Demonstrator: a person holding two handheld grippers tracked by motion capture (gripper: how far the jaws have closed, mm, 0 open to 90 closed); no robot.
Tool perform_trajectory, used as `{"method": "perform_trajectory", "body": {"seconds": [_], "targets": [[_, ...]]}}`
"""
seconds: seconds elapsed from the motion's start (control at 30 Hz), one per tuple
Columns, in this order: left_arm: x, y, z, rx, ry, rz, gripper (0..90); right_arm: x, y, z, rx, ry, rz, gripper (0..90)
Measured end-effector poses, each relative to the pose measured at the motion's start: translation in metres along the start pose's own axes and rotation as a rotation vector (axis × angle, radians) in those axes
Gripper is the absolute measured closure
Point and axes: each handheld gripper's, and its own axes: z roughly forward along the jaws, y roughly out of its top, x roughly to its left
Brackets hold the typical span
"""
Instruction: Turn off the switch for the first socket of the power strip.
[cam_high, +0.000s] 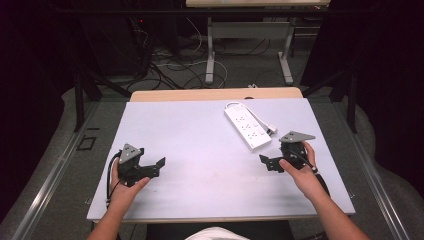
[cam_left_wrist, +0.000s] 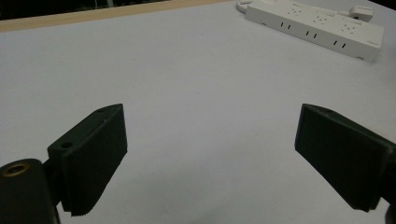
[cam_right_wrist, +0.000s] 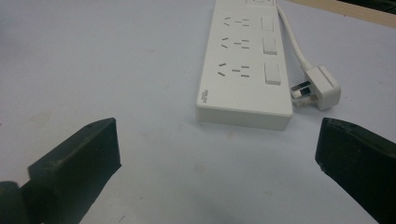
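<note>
High view gives me the white power strip (cam_high: 247, 128) lying right of centre on the table (cam_high: 190, 150), its plug (cam_high: 270, 131) beside it, my right gripper (cam_high: 272, 162) just below it and my left gripper (cam_high: 152, 167) at lower left, both gaping with nothing between.

The power strip (cam_high: 247, 128) lies flat on the table (cam_high: 190, 150), toward its far right part, with its plug (cam_high: 270, 131) just beside its right edge. The right gripper (cam_high: 268, 163) sits near the strip's near end, and the left gripper (cam_high: 156, 168) is well apart, at the table's near left.
</note>
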Motion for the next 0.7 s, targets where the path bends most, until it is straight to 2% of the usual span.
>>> {"method": "perform_trajectory", "body": {"seconds": [0.2,0.33,0.47,0.7], "targets": [[0.000,0.000,0.000,0.001,0.002,0.001,9.5,-0.003,-0.013,0.000,-0.022,-0.003,0.044,0.0],[0.000,0.000,0.000,0.000,0.003,-0.001,9.5,-0.007,-0.022,0.000,-0.027,-0.024,0.049,0.0],[0.000,0.000,0.001,0.002,0.003,0.000,9.5,-0.011,-0.030,-0.001,-0.026,-0.026,0.081,0.0],[0.000,0.000,0.000,0.011,-0.001,0.002,9.5,-0.018,-0.038,0.000,-0.030,-0.058,0.101,0.0]]}}
